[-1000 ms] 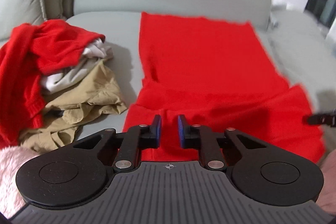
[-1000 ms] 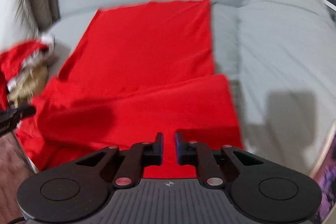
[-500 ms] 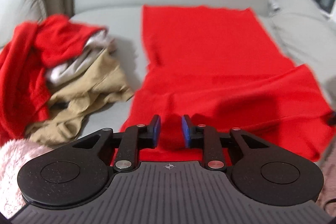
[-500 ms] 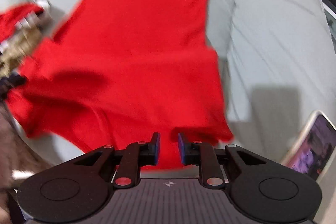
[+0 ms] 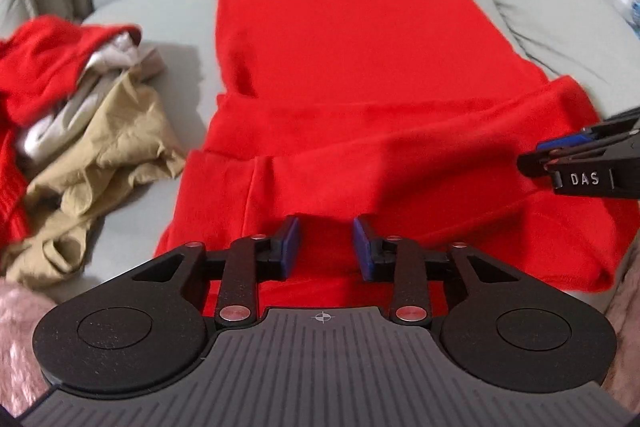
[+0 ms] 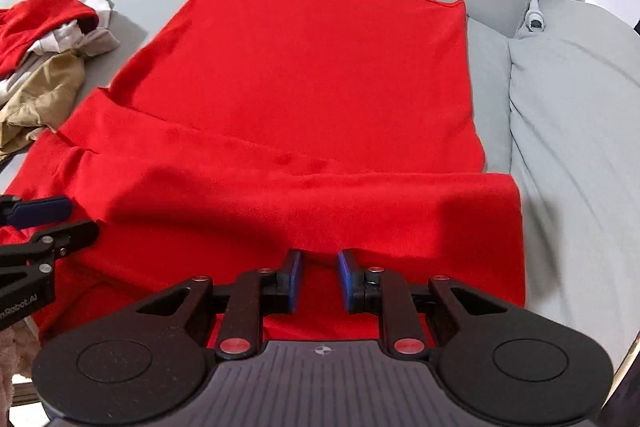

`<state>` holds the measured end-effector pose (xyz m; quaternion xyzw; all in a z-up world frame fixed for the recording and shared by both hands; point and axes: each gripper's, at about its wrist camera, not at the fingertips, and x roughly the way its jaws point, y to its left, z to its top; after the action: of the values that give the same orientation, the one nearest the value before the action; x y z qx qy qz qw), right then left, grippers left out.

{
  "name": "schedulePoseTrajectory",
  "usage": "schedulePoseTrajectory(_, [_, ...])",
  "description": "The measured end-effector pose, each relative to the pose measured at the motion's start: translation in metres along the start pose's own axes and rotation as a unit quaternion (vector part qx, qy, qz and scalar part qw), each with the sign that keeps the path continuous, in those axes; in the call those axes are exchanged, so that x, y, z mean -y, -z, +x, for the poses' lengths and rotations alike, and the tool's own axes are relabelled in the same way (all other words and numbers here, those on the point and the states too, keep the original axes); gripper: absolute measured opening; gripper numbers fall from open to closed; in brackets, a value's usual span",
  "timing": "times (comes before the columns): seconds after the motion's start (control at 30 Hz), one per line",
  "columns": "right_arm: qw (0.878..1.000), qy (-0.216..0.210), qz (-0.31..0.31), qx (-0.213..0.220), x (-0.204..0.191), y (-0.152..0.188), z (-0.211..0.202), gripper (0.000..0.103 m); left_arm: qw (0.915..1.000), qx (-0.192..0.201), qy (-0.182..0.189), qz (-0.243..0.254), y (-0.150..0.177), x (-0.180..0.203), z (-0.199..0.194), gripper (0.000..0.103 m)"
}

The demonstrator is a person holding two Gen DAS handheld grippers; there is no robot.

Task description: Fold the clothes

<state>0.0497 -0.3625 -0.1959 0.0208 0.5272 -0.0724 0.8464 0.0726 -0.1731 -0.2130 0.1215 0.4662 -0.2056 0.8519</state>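
Red garment point(image 6: 320, 99) lies flat on the grey sofa point(image 6: 568, 131), near edge folded over in a band. My left gripper point(image 5: 325, 247) has just been opening; blue pads spread, cloth between but unpinched. My right gripper point(image 6: 319, 281) is parted too, above the near hem. Clothes pile point(image 5: 80, 107) at left.

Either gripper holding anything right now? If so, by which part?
Neither holds anything. The left gripper, whose jaws have just been opening, and the right gripper stand open over the near fold of the red knitted garment.
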Motion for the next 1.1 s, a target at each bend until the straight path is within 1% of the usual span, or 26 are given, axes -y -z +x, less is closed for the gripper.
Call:
schedulePoseTrajectory(0.03, [1.0, -0.003, 0.013, 0.001, 0.004, -0.002, -0.005, 0.019, 1.0, 0.001, -0.002, -0.003, -0.002, 0.001, -0.003, 0.036])
schedulePoseTrajectory(0.1, [0.999, -0.019, 0.039, 0.024, 0.011, -0.003, -0.024, 0.019, 0.9997, 0.007, 0.004, -0.022, -0.004, -0.001, -0.013, 0.036])
schedulePoseTrajectory(0.17, [0.998, -0.035, 0.047, 0.026, 0.014, 0.001, -0.036, 0.024, 0.999, 0.018, 0.022, -0.034, -0.002, -0.003, -0.025, 0.036])
schedulePoseTrajectory(0.23, [0.997, -0.054, 0.06, 0.016, 0.016, 0.011, -0.048, 0.026, 0.9988, 0.023, 0.026, -0.034, 0.003, -0.002, -0.032, 0.037])
schedulePoseTrajectory(0.3, [0.996, -0.064, 0.063, 0.01, 0.013, 0.023, -0.048, 0.026, 0.999, 0.02, 0.025, -0.032, 0.008, -0.001, -0.034, 0.037])
schedulePoseTrajectory(0.33, [0.996, -0.066, 0.063, 0.004, 0.011, 0.029, -0.045, 0.027, 0.9994, 0.008, 0.019, -0.027, 0.009, 0.001, -0.029, 0.038])
schedulePoseTrajectory(0.37, [0.996, -0.061, 0.061, -0.008, 0.009, 0.034, -0.038, 0.029, 0.9997, -0.005, 0.011, -0.021, 0.01, 0.002, -0.024, 0.042])
schedulePoseTrajectory(0.4, [0.996, -0.057, 0.059, -0.017, 0.006, 0.041, -0.03, 0.029, 0.9997, -0.021, 0.002, -0.01, 0.012, 0.004, -0.017, 0.042])
schedulePoseTrajectory(0.43, [0.997, -0.053, 0.057, -0.013, 0.004, 0.05, -0.022, 0.03, 0.9998, -0.017, 0.0, 0.001, 0.014, 0.006, -0.016, 0.044])
schedulePoseTrajectory(0.47, [0.997, -0.051, 0.058, -0.004, 0.003, 0.054, -0.022, 0.03, 0.9998, -0.014, -0.001, 0.012, 0.015, 0.008, -0.015, 0.045])
schedulePoseTrajectory(0.5, [0.997, -0.05, 0.061, -0.003, 0.002, 0.054, -0.023, 0.03, 0.9998, -0.015, -0.002, 0.013, 0.014, 0.008, -0.015, 0.045])
schedulePoseTrajectory(0.6, [0.996, -0.047, 0.071, -0.022, 0.004, 0.047, -0.033, 0.03, 0.9996, -0.029, -0.004, 0.003, 0.009, 0.007, -0.022, 0.045])
schedulePoseTrajectory(0.73, [0.996, -0.052, 0.072, -0.01, 0.003, 0.051, -0.049, 0.03, 0.9997, -0.021, 0.007, -0.009, 0.013, 0.006, -0.042, 0.046])
schedulePoseTrajectory(0.8, [0.996, -0.057, 0.071, -0.003, 0.002, 0.054, -0.057, 0.03, 0.9998, -0.02, 0.006, -0.008, 0.017, 0.007, -0.045, 0.047])
schedulePoseTrajectory(0.87, [0.997, -0.055, 0.062, -0.003, -0.001, 0.056, -0.055, 0.031, 0.9996, -0.029, 0.002, -0.001, 0.019, 0.009, -0.041, 0.047])
schedulePoseTrajectory(0.9, [0.997, -0.053, 0.06, -0.012, -0.001, 0.059, -0.049, 0.032, 0.9994, -0.034, -0.001, 0.002, 0.02, 0.01, -0.038, 0.049])
schedulePoseTrajectory(0.93, [0.997, -0.051, 0.058, -0.022, -0.001, 0.061, -0.042, 0.036, 0.9993, -0.037, -0.003, 0.006, 0.022, 0.011, -0.034, 0.053])
schedulePoseTrajectory(0.97, [0.997, -0.051, 0.057, -0.032, -0.001, 0.064, -0.035, 0.037, 0.9992, -0.039, -0.006, 0.009, 0.023, 0.011, -0.031, 0.057])
schedulePoseTrajectory(1.1, [0.996, -0.052, 0.062, -0.033, 0.0, 0.064, -0.033, 0.037, 0.9988, -0.048, -0.003, 0.014, 0.025, 0.011, -0.024, 0.063])
